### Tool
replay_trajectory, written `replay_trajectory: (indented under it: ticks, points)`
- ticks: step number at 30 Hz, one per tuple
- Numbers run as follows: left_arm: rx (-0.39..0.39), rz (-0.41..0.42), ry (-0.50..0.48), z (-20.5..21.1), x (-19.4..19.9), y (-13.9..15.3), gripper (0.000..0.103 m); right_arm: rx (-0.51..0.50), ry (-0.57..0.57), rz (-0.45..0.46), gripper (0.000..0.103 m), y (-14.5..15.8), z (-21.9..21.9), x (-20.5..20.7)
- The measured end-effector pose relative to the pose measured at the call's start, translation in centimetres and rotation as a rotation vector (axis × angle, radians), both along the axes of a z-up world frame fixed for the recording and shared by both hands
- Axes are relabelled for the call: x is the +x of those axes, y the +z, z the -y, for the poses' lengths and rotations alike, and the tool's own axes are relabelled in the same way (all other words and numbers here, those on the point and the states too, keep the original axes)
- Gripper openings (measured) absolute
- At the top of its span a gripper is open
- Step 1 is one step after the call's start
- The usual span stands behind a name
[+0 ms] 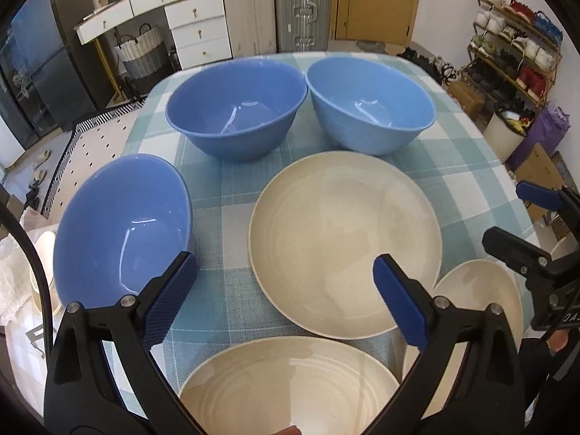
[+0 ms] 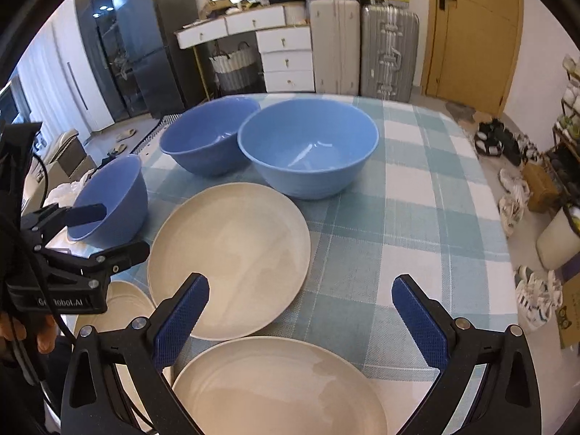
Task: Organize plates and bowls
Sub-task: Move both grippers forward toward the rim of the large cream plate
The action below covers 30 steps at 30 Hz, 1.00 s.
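Observation:
Three blue bowls stand upright on the checked tablecloth: a near-left bowl [image 1: 123, 232] [image 2: 108, 203], a back-middle bowl [image 1: 235, 105] [image 2: 206, 137] and a lighter back-right bowl [image 1: 369, 105] [image 2: 308, 148]. Three cream plates lie flat: a centre plate [image 1: 344, 243] [image 2: 232, 261], one plate [image 1: 290, 388] [image 2: 123, 308] under my left gripper, and another plate [image 1: 482, 297] [image 2: 279, 388] under my right gripper. My left gripper [image 1: 286, 290] [image 2: 108, 233] is open and holds nothing. My right gripper [image 2: 301, 297] [image 1: 522, 221] is open too, also with nothing in it.
The table [image 2: 417, 217] has bare cloth on its right half. Behind it stand two suitcases [image 2: 362, 47], white drawers [image 2: 286, 58], a woven basket [image 1: 141, 50] and a wooden door [image 2: 475, 32]. A shoe rack [image 1: 514, 43] and boxes line the right side.

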<state>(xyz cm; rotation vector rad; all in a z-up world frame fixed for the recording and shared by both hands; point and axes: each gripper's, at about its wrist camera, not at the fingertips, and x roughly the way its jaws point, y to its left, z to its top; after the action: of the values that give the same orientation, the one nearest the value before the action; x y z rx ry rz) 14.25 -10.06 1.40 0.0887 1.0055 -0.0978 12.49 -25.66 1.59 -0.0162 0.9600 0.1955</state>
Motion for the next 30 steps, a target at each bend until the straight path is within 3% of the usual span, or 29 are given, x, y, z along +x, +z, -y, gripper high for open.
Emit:
replay_trajectory:
  ticks: [17,22,30]
  points:
    - [0.029,-0.096,0.008,-0.1,3.3,-4.2,0.095,0.019,-0.027,-0.141,0.102,-3.9,0.6,3.3]
    - [0.022,-0.109,0.015,-0.2,3.9,-4.8,0.094,0.022,-0.019,-0.189,0.090,-4.8,0.2,4.1]
    - [0.028,-0.117,0.011,-0.1,4.6,-5.4,0.090,0.037,-0.032,-0.254,0.081,-6.4,0.1,5.2]
